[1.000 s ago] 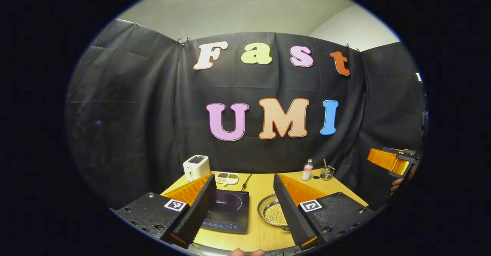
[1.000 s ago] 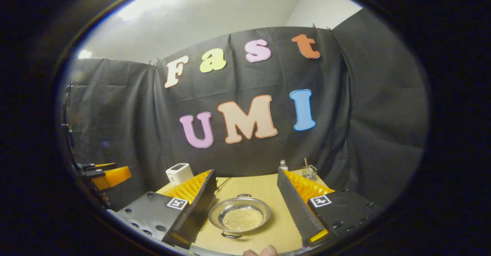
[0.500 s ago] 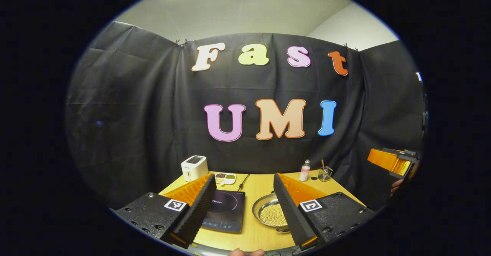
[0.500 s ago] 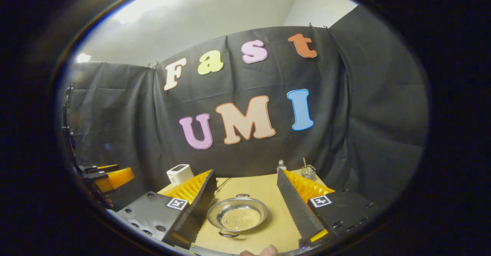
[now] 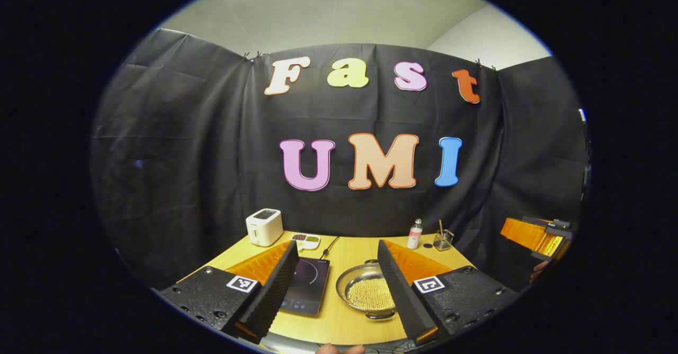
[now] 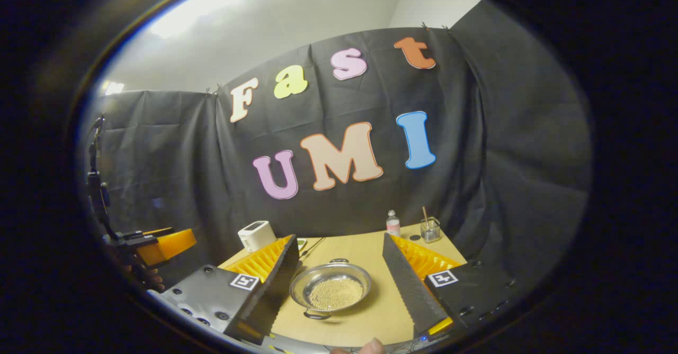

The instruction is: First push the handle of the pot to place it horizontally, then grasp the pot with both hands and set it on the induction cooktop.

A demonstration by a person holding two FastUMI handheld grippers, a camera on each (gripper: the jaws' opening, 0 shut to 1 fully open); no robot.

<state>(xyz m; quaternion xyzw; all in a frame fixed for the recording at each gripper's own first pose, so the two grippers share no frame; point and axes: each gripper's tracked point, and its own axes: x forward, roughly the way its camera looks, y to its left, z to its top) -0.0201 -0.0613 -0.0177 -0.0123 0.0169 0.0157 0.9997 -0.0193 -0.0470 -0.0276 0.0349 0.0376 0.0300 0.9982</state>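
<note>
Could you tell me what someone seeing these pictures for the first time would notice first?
Most likely the shiny steel pot full of small yellowish beads, sitting mid-table between the open fingers of the right hand-held gripper, its two loop handles pointing toward and away from the camera. In the left gripper view, the black induction cooktop lies flat just left of the pot, between the open fingers of the left hand-held gripper. A white toaster stands at the table's far left.

Pulled back and tipped lower since a second ago: shallow steel pot of pale grains (image 5: pixel 365 293) and black glass induction cooktop (image 5: pixel 310 282) now farther off, more wooden table (image 6: pixel 371 319) revealed.
</note>
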